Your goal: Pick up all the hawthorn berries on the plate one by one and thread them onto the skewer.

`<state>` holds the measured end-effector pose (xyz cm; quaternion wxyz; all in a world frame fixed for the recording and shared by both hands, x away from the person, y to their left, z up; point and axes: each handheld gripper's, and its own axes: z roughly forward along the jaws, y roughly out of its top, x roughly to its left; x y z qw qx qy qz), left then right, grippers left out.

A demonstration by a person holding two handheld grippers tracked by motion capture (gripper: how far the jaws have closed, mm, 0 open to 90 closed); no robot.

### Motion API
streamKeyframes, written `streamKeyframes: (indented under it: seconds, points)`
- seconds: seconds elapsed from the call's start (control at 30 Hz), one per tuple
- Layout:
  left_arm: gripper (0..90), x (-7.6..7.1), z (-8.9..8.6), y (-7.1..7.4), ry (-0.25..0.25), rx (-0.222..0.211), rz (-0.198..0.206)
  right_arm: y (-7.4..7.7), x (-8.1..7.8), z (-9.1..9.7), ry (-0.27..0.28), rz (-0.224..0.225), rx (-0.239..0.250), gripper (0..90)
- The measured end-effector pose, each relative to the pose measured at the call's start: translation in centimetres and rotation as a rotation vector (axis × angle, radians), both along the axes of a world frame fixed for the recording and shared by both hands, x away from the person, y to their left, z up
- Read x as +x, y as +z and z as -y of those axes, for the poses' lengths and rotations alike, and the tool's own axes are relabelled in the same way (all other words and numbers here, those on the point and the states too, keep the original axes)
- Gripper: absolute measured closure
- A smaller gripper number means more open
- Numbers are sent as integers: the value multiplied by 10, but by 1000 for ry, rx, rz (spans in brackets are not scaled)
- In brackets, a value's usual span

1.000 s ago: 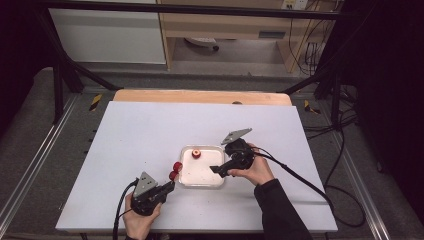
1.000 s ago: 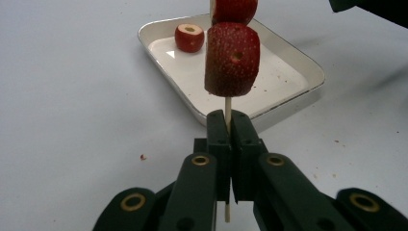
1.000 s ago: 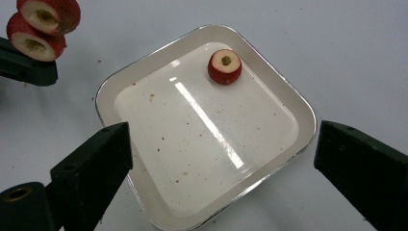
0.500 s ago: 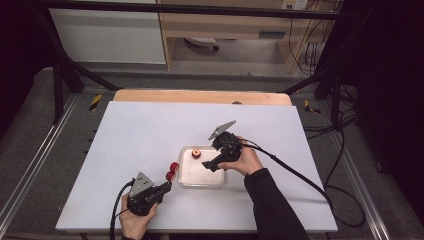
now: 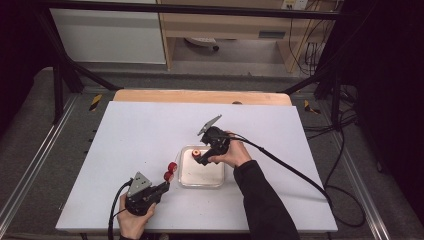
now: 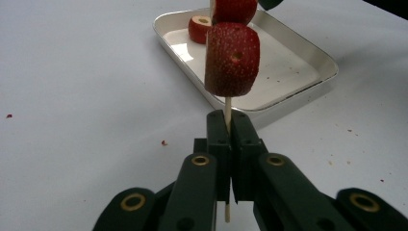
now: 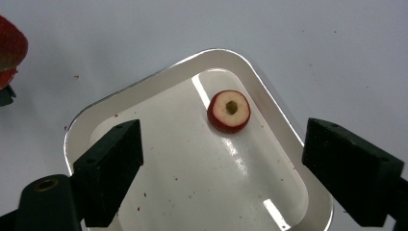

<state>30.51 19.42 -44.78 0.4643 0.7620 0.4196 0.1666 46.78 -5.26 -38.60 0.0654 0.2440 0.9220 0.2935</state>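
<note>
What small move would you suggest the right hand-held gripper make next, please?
Probably lower the right hand-held gripper and close on the strawberry slice: its jaws are open above the tray, while the left hand-held gripper holds a skewer carrying strawberry pieces.

No writing, label, brand or number could be read anywhere: not on the table (image 5: 150, 135), nor on the tray (image 7: 120, 103) that sat on it, nor on either gripper. The small plate on the cabinet beyond the table was too blurred to make out.
</note>
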Motion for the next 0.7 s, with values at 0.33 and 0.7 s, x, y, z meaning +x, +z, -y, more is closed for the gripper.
streamKeyframes:
  seconds: [0.33, 0.7]
  points:
    - [881, 0, -2, -1, 1, 4, -3, -14, 19, -15, 35, -25, -33, 288]
    - [882, 1, -2, -1, -7, 5, -5, -24, 31, -26, 58, -59, -59, 439]
